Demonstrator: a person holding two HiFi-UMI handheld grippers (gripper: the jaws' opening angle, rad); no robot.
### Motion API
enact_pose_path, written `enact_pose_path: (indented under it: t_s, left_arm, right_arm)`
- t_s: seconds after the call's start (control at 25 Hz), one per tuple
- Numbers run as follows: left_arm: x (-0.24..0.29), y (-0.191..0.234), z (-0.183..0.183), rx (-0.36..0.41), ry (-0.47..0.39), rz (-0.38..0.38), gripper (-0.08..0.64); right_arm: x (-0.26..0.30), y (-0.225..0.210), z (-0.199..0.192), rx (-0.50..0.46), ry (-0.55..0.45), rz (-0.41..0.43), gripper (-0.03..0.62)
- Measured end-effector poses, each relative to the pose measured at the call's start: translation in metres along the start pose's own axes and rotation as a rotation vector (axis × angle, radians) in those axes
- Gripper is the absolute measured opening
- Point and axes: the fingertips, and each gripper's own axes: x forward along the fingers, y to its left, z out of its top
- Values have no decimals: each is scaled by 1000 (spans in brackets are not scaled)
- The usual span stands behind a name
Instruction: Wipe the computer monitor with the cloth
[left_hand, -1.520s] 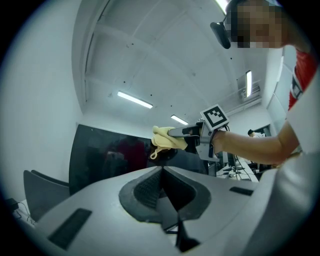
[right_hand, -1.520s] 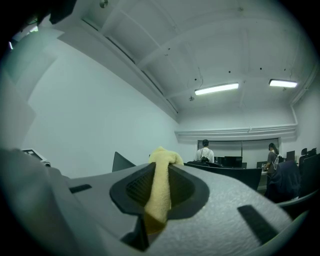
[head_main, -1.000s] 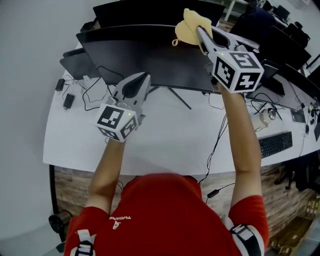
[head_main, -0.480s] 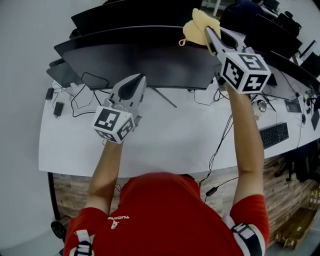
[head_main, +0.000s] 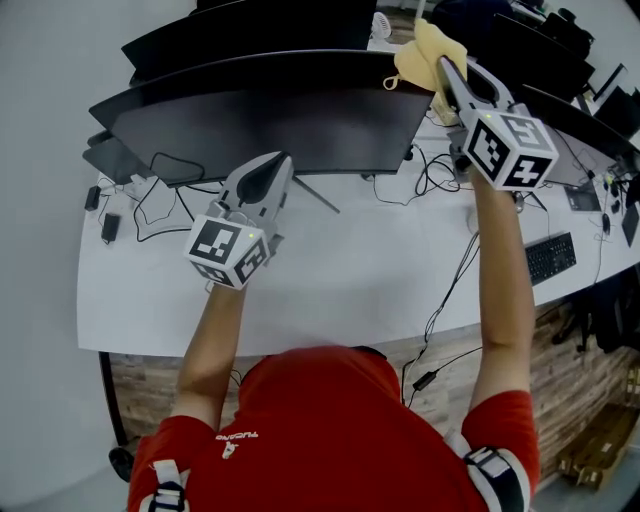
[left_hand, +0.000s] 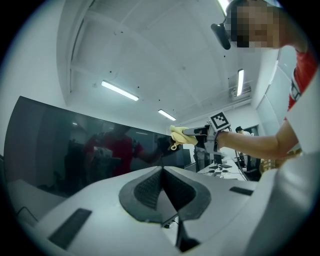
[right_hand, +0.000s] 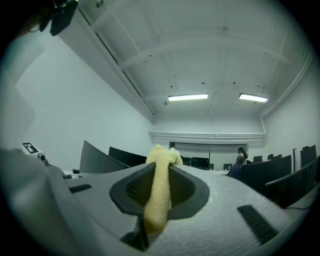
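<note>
One cloth (head_main: 422, 52) pinched in right gripper (head_main: 443, 70) — farther right; left gripper (head_main: 277, 162) pressed together.

Both bare arms reach up the frame from red short sleeves (head_main: 195, 440). The left forearm (head_main: 215, 335) is bent, holding the left tool (head_main: 272, 168) low at centre left, its jaws pressed together with nothing between them. The right forearm (head_main: 500, 290) stretches almost straight to the upper right, where the right tool (head_main: 447, 72) has its jaws clamped on a yellow cloth (head_main: 420, 55).
</note>
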Motion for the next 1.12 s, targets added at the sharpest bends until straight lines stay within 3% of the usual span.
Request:
enact_pose_path:
  t_s: [0.44, 0.92, 1.12]
  left_arm:
    - [9, -14, -4, 7, 18, 0, 9]
    - [12, -21, -15, 13, 46, 15, 9]
    - [11, -23, -21, 14, 60, 21, 9]
  right_arm:
    - [-23, -41, -14, 30, 1, -51, 60]
    - [-27, -45, -55, 126, 19, -37, 60]
    - [-26, -37, -88, 161, 69, -22, 60]
